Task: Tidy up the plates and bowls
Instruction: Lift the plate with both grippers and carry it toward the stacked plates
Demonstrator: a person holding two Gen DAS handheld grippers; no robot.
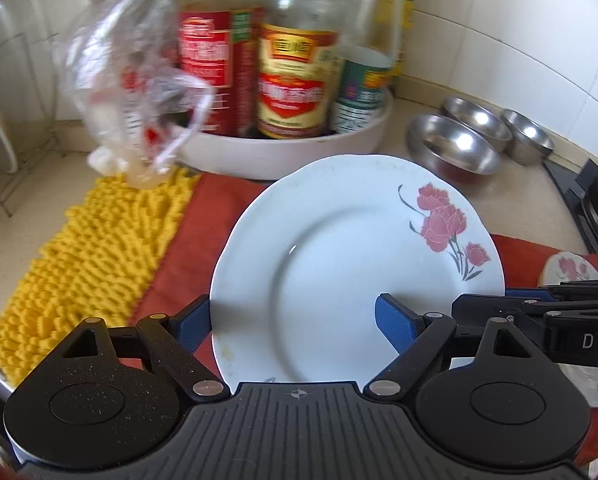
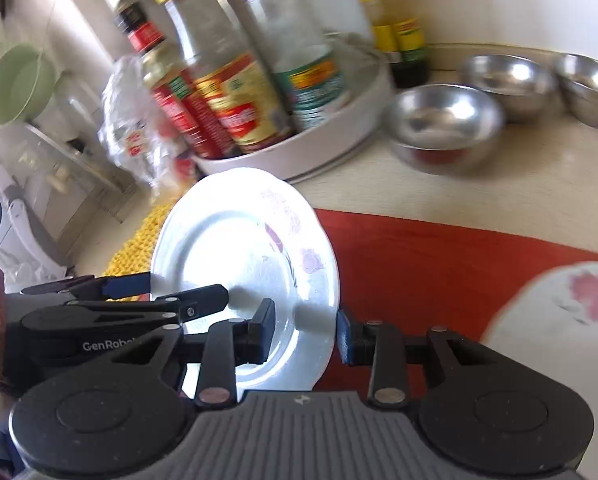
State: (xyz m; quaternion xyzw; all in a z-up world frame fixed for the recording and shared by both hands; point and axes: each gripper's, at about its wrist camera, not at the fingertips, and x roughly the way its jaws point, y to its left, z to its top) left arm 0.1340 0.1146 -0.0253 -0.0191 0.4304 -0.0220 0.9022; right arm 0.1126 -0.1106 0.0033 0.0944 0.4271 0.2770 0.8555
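Left wrist view: my left gripper is clamped on the rose plate above the red cloth. Right wrist view: my right gripper pinches the plate's rim; three steel bowls sit unstacked on the tabletop, so sorting remains.

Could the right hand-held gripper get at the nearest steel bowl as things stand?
Probably not yet: the right hand-held gripper straddles the flowered plate's rim, so it looks occupied. Otherwise the counter toward the nearest steel bowl looks unobstructed.
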